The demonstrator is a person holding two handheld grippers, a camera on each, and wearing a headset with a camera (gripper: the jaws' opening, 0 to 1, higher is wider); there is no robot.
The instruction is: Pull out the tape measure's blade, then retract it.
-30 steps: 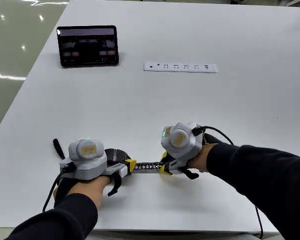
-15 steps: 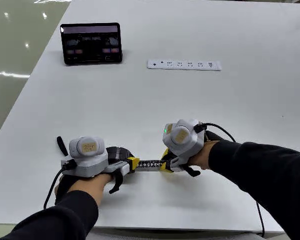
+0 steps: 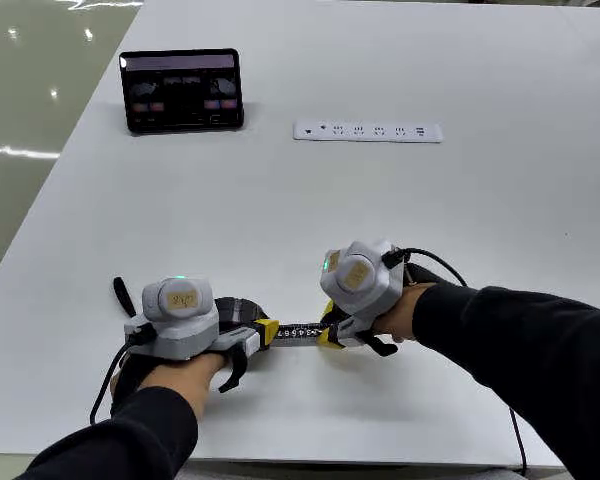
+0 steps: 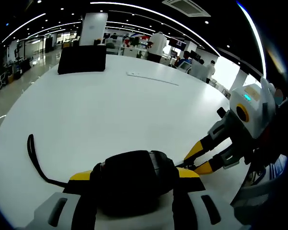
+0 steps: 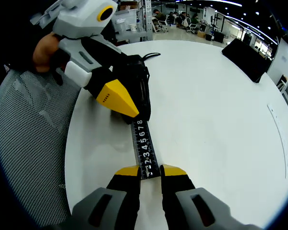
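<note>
The tape measure (image 4: 134, 179), a black case, sits low on the desk (image 3: 380, 220) near the front edge, clamped between the two yellow-tipped jaws of the left tongs (image 3: 257, 336), which are clenched on its sides. In the left gripper view the case lies between those jaws, one yellow tip to each side of it. Its black wrist strap (image 4: 31, 153) trails off to the side and lies curved on the desk top.

The blade (image 5: 143, 146) is drawn a short way out of the case and lies flat on the desk, with printed numbers facing up. It spans the gap between the two tongs. The right tongs (image 5: 150, 171) are clenched on the blade's free end, which is pinched between their yellow tips. In the head view the two pairs of tongs face each other, near but apart, joined by the short stretch of blade.

Farther back on the white desk, well apart from the work, a dark tablet (image 3: 181, 90) stands at the left and a white power strip (image 3: 368, 131) lies flat to its right
</note>
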